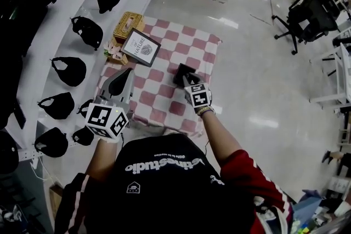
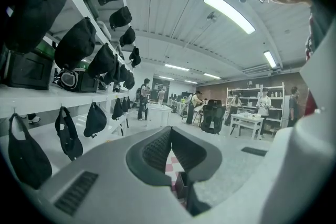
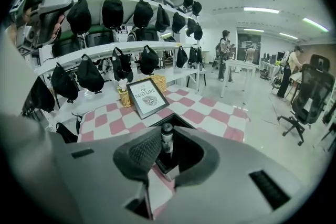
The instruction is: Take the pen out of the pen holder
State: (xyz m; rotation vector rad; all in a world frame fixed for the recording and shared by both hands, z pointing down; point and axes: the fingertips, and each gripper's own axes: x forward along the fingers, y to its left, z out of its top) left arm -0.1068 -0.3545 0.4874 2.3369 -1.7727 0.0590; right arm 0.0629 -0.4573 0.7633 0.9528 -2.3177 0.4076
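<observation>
**Head view:** The surface (image 1: 164,104) is low, covered in a pink-and-white chequered cloth, and stands beside white wall shelves hung with black caps (image 1: 88,32). A framed print (image 1: 140,47) and a wicker basket (image 1: 128,26) sit at its far corner. The black pen holder (image 1: 181,71) stands near the right edge, with the right tongs (image 1: 186,78) angled down onto it. The left tongs (image 1: 125,76) hover over the cloth's left side, well apart from the holder. Around the surface there is pale glossy floor, and an office chair (image 1: 310,13) stands further out.

**Left gripper view:** The left tongs (image 2: 176,152) point almost level. Their jaws are apart and there is nothing between them except a glimpse of chequered cloth (image 2: 172,162). Beyond them are more caps, white tables and several people standing in a long, strip-lit room.

**Right gripper view:** The pen (image 3: 167,139) stands upright in the pen holder (image 3: 164,167), and its top rises between the jaws of the right tongs (image 3: 168,152). It sits close to the ribbed left pad, while a gap remains on the other side, so the jaws bracket the pen without clamping it yet.

The step in hand looks like the grasp itself. Next, the jaws need to close squarely on the pen's top and lift straight up, so that the light holder does not tip or come up with the pen.
</observation>
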